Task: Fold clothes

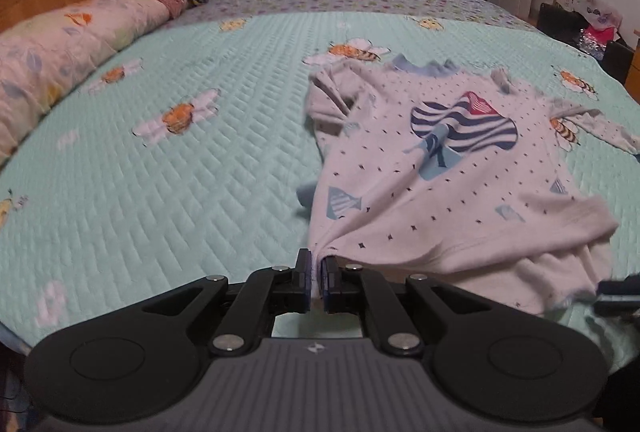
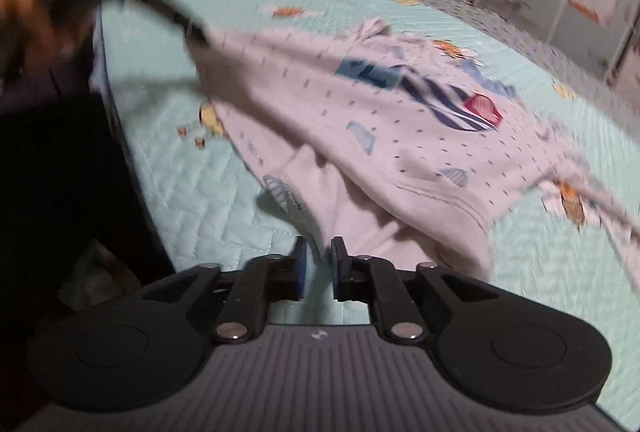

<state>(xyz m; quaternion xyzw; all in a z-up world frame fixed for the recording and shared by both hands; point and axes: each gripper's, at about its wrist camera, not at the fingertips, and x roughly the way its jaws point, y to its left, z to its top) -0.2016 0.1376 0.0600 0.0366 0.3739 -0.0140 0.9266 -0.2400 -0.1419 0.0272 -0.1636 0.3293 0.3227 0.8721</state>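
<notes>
Hem lifted at 2 corners, ready for the first fold

The white long-sleeved child's top with small dark dots and a striped blue print (image 1: 448,167) lies front-up on the bed's pale green quilted cover with bee motifs (image 1: 168,167), collar toward the far side, near hem raised off the cover. The left claw (image 1: 318,272) is closed tight on a bunched hem corner, cloth pinched between its blue pads. The right claw (image 2: 318,264) stands slightly parted with white cloth running between its pads; in this blurred view I cannot tell whether they press on it. To do the step well, I judge that grip should be made firm first, then both corners carried level and taut toward the collar so the hem lands straight. The crumpled far sleeve (image 1: 332,99) likely needs flattening too.
</notes>
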